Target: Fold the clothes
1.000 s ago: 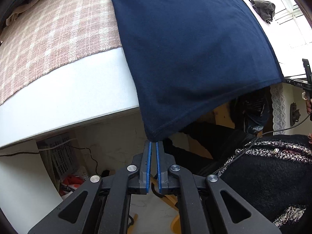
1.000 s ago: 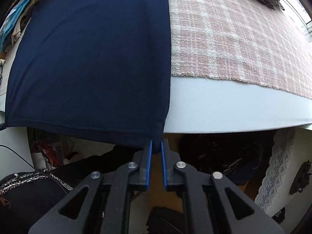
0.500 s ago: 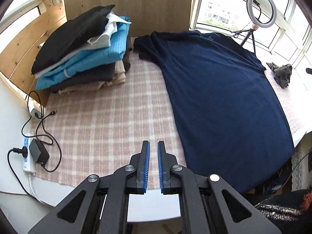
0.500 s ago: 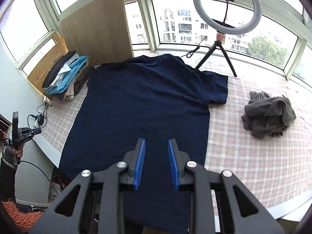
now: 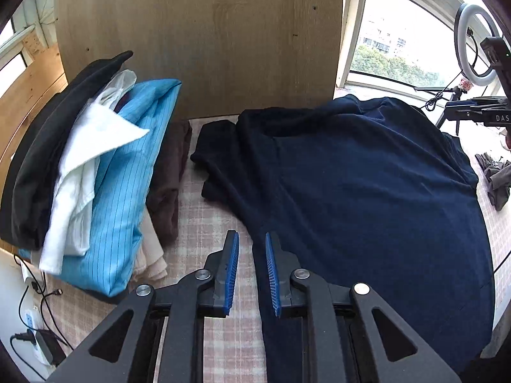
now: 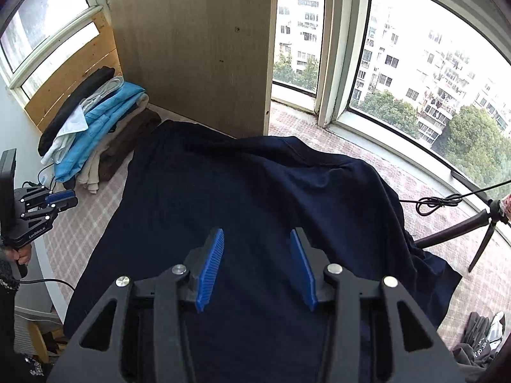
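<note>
Opening jaws: both pairs are seen spreading, with nothing pinched between the pads of either.
Left gripper (image 5: 250, 271): its gap is narrow; it is held above the shirt's left side edge, where navy cloth meets the checked cover (image 5: 204, 223).
Right gripper (image 6: 255, 268): its gap is moderate and empty; it is poised over the middle of the shirt, apart from the cloth.
Shirt (image 5: 367, 191): it is laid on the cover, collar toward the wooden panel (image 5: 198, 38), the near hem past the table edge, the left sleeve (image 5: 217, 156) crumpled close to the stack.
Far side: the cloth is bunched near the tripod (image 6: 463, 233) and its cable (image 6: 437, 202).
Stack (image 5: 95, 178): folded garments are piled just beside the left sleeve, the top layers leaning.
Risk, stack: the pile is likely to be knocked or dragged if the left sleeve is taken with a wide sweep.
Risk, single layer: only the top layer may be caught if the narrow jaws are closed on the edge, and the fold would be left uneven.
Risk, creases: the crumpled sleeve may be folded in as it lies unless it is flattened first.
Risk, tripod: the cable or a leg may be snagged if the right side is lifted carelessly.
Risk, slide: the shirt may be pulled off the table by its overhanging hem.
</note>
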Action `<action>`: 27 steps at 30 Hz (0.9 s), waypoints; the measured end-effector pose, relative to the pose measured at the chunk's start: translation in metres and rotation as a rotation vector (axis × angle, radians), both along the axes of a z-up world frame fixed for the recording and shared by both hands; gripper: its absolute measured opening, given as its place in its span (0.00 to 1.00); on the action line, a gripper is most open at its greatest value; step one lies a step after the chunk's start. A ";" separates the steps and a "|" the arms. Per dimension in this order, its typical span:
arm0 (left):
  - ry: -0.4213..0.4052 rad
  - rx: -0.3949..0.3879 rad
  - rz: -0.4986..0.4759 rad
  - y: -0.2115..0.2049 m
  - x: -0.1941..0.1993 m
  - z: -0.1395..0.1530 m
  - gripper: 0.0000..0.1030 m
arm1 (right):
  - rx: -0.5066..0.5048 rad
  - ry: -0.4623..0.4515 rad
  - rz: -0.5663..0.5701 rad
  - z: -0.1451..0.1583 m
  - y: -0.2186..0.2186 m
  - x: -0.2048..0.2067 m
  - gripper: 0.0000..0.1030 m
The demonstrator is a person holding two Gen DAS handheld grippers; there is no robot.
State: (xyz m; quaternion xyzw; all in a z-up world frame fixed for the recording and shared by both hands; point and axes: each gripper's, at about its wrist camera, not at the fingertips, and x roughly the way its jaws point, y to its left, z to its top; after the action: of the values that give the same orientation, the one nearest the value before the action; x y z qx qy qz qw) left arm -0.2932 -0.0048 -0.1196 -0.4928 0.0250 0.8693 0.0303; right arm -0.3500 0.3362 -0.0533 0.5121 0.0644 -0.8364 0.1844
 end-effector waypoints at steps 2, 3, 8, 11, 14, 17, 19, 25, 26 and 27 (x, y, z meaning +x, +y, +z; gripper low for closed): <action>0.004 -0.006 -0.020 0.003 -0.037 -0.003 0.19 | 0.026 -0.010 -0.010 -0.015 0.000 -0.029 0.41; 0.005 -0.009 -0.029 0.005 -0.055 -0.005 0.19 | 0.038 -0.009 -0.013 -0.022 0.001 -0.043 0.41; 0.004 -0.015 -0.060 0.009 -0.142 -0.024 0.21 | 0.020 -0.047 -0.024 -0.056 0.007 -0.113 0.44; -0.015 -0.019 -0.078 0.009 -0.181 -0.040 0.22 | -0.008 -0.056 -0.016 -0.070 0.009 -0.144 0.44; -0.045 -0.031 -0.114 0.012 -0.204 -0.055 0.24 | -0.037 -0.067 0.012 -0.082 0.009 -0.167 0.49; -0.064 -0.060 -0.158 0.019 -0.214 -0.065 0.27 | -0.056 -0.089 0.053 -0.094 0.005 -0.180 0.52; -0.073 -0.082 -0.189 0.024 -0.219 -0.071 0.27 | -0.060 -0.106 0.074 -0.101 0.003 -0.184 0.53; -0.066 -0.128 -0.288 0.039 -0.214 -0.070 0.50 | -0.097 -0.147 0.147 -0.117 -0.004 -0.183 0.53; -0.071 -0.145 -0.296 0.042 -0.215 -0.072 0.51 | -0.096 -0.148 0.158 -0.119 -0.005 -0.182 0.52; -0.078 -0.149 -0.295 0.042 -0.216 -0.074 0.50 | -0.099 -0.151 0.163 -0.120 -0.006 -0.181 0.52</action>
State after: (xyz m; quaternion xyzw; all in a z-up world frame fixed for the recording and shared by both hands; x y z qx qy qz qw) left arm -0.5092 0.0371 -0.1932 -0.5180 0.1600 0.8314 0.1219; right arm -0.5309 0.3303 -0.1736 0.5570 0.0506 -0.7798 0.2813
